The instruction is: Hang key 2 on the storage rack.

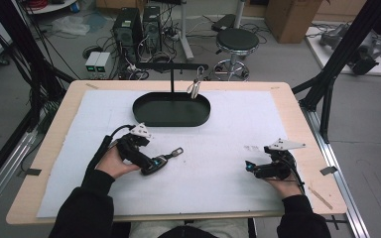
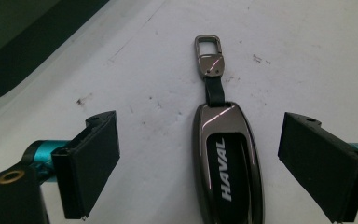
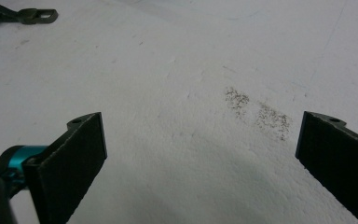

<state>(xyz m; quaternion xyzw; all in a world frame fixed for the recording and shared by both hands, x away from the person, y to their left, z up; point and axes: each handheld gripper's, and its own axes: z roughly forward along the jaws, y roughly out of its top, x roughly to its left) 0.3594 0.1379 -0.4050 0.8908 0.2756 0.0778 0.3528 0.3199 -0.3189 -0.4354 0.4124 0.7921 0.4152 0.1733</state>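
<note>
While both grippers' jaws spread wide, one key fob (image 2: 228,163) between left gripper (image 2: 200,163) jaws.

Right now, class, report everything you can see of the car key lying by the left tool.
The car key is a dark, glossy, metallic-looking oval fob with "HAVAL" in white on a black panel. A short black strap joins it to a metal clasp. It lies flat on the white mat, between the open jaws of the left tool, apparently touching neither.
</note>
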